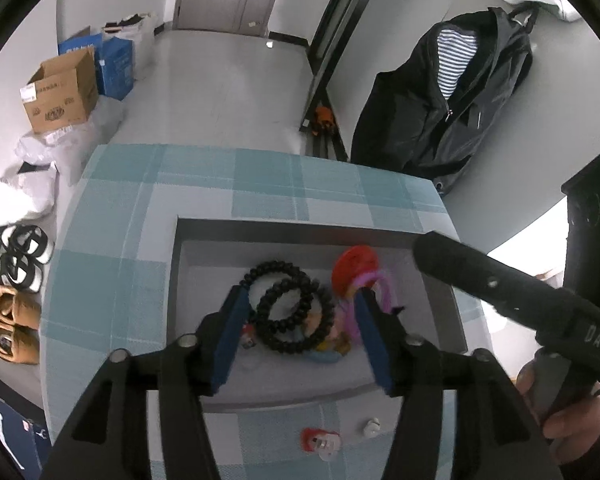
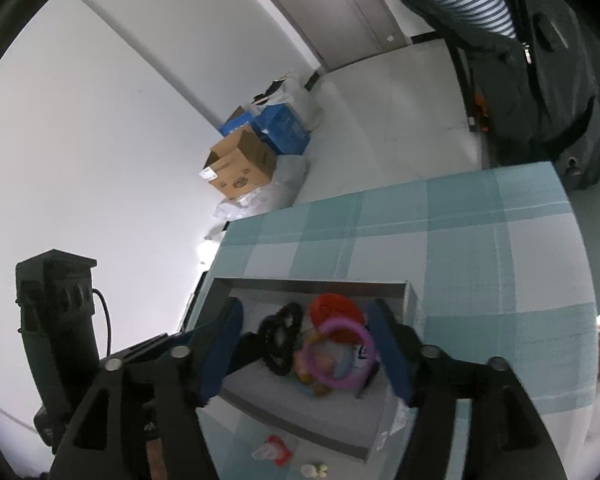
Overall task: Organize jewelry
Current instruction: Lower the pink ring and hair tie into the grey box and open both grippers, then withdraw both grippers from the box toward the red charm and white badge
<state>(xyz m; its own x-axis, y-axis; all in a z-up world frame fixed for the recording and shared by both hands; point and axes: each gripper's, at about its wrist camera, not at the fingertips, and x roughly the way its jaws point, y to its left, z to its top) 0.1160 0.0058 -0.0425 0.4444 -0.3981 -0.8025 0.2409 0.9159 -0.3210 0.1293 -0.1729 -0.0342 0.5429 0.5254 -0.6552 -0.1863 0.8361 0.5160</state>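
My left gripper point(image 1: 300, 312) hangs over the grey tray point(image 1: 188, 320) on the checked cloth point(image 1: 112, 240), jaws spread wide and holding nothing. In the tray lie two black bead bracelets point(image 1: 288, 308), overlapping and flat, a red disc point(image 1: 356, 268) at the far wall, a purple ring point(image 2: 340, 354) tilted against it, and small coloured trinkets beneath that I cannot make out. My right gripper point(image 2: 306, 340) hovers over the same tray, also wide open and empty. On the cloth just outside the near wall sit a red clip point(image 1: 318, 440) and a small white piece point(image 1: 372, 426).
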